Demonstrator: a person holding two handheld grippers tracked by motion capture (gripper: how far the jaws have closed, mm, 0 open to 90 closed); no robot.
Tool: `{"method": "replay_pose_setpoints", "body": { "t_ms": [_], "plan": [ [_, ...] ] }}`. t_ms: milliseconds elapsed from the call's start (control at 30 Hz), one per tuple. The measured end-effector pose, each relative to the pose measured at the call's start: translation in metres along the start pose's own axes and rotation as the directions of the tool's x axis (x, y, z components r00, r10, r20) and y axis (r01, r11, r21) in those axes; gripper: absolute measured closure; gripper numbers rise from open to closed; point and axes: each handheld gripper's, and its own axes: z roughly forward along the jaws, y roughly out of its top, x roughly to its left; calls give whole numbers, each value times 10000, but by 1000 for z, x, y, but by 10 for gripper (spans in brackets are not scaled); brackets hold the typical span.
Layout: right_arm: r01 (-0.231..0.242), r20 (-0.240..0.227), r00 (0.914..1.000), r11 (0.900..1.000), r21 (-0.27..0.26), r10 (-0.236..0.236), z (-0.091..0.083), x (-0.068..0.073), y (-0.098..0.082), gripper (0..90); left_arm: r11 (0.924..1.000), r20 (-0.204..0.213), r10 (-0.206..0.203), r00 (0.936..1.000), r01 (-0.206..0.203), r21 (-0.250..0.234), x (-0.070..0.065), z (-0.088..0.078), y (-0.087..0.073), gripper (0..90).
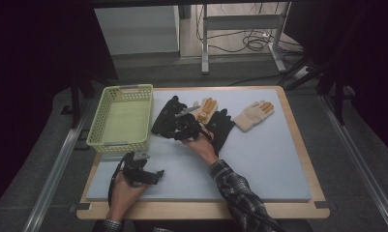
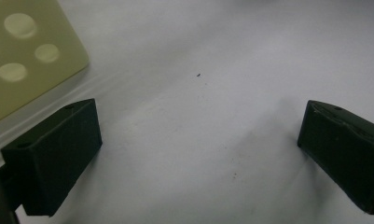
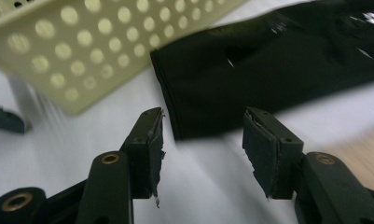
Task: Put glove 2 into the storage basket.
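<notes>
Four gloves lie at the back of the white mat (image 1: 259,164). One black glove (image 1: 163,116) lies next to the basket, and a second black glove (image 1: 221,126) lies to its right. A cream glove with orange fingers (image 1: 204,109) sits between them, and a second cream glove (image 1: 253,115) lies farther right. My right gripper (image 1: 181,129) is just in front of the first black glove, with its jaws apart. In the right gripper view the right gripper (image 3: 205,128) has nothing between its jaws, and the black glove's cuff (image 3: 212,88) lies just ahead. My left gripper (image 1: 147,168) (image 2: 198,126) rests wide open over bare mat.
A pale green perforated basket (image 1: 97,126) (image 3: 77,42) (image 2: 21,56) stands at the back left of the mat. The mat lies on a wooden board (image 1: 298,210). Metal rails run along both sides of the table, and cables lie on the floor behind it.
</notes>
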Motion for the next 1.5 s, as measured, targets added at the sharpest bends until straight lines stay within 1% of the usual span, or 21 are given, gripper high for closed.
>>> {"method": "replay_pose_setpoints", "body": {
  "t_ms": [100, 167, 267, 300, 333, 367, 400, 433, 467, 600, 700, 800, 900, 967, 1067, 1133, 1200, 1233, 1267, 1400, 1500],
  "plan": [
    [6, -12, 10000, 10000, -18, -6, 9, 3, 4, 473, 10000, 0, -1, 10000, 1, 1, 0, 0, 0, 0],
    [174, 288, 9994, 9997, 198, -180, 24, 5, 7, 472, 10000, -1, 1, 10000, -1, 0, 0, 0, 0, 0],
    [434, 667, 9967, 9985, 330, -455, 29, 9, 8, 533, 10000, -1, 1, 10000, -1, -1, 0, 0, 0, 0],
    [842, 1288, 9876, 9954, 447, -893, 29, 13, 8, 648, 10000, -2, 1, 10000, -1, 0, 0, 0, 0, 0],
    [930, 1378, 9856, 9947, 433, -981, 29, 13, 7, 704, 10000, -2, 2, 10000, -2, -1, 0, 0, 0, 0],
    [901, 1278, 9873, 9953, 366, -941, 27, 12, 7, 793, 10000, -2, 2, 10000, -2, -1, 0, 0, 0, 0],
    [901, 1278, 9873, 9953, 366, -941, 27, 12, 7, 793, 10000, 0, 1, 10000, -1, 0, 0, 0, 0, 0],
    [683, 1023, 9922, 9972, 304, -710, 24, 9, 6, 878, 10000, -3, 1, 10000, -1, 1, 0, 0, 0, 0],
    [687, 1004, 9924, 9972, 298, -713, 22, 9, 7, 890, 10000, -3, 1, 10000, -1, 0, 0, 0, 0, 0],
    [934, 1107, 9889, 9941, 554, -991, 14, 11, 6, 891, 10000, 1, 0, 10000, 0, -2, 0, 0, 0, 0],
    [976, 957, 9903, 9947, 332, -1004, -9, 12, 3, 891, 10000, 1, -5, 10000, 5, 1, 0, 0, 0, 0],
    [701, 907, 9933, 9973, 196, -716, -17, 9, 6, 886, 10000, -2, -2, 10000, 2, 3, 0, 0, 0, 0],
    [371, 517, 9980, 9993, 37, -373, -10, 7, 10, 669, 10000, -3, 5, 10000, -5, 11, 0, 0, 0, 0],
    [603, 598, 9964, 9981, 100, -608, 1, 10, 10, 554, 10000, 4, -2, 10000, 2, 3, 0, 0, 0, 0],
    [594, 607, 9963, 9978, 307, -612, 19, 14, 8, 492, 10000, 4, -6, 10000, 6, -1, 0, 0, 0, 0],
    [792, 909, 9924, 9957, 482, -833, 30, 17, 6, 522, 10000, 6, -8, 10000, 8, -2, 0, 0, 0, 0],
    [1462, 1899, 9694, 9873, 626, -1556, 32, 24, 5, 710, 10000, 6, -5, 10000, 5, 2, 0, 0, 0, 0],
    [1635, 2067, 9628, 9842, 679, -1742, 31, 24, 6, 819, 10000, 7, -5, 10000, 5, 2, 0, 0, 0, 0],
    [1559, 1883, 9679, 9853, 696, -1665, 30, 23, 7, 866, 10000, 7, -7, 10000, 7, 1, 0, 0, 0, 0],
    [1224, 1566, 9789, 9904, 649, -1312, 22, 19, 7, 881, 10000, 7, -8, 10000, 8, -1, 0, 0, 0, 0],
    [1480, 1521, 9761, 9872, 590, -1554, 6, 23, 7, 881, 10000, 9, -2, 10000, 2, 4, 0, 0, 0, 0]
  ]
}}
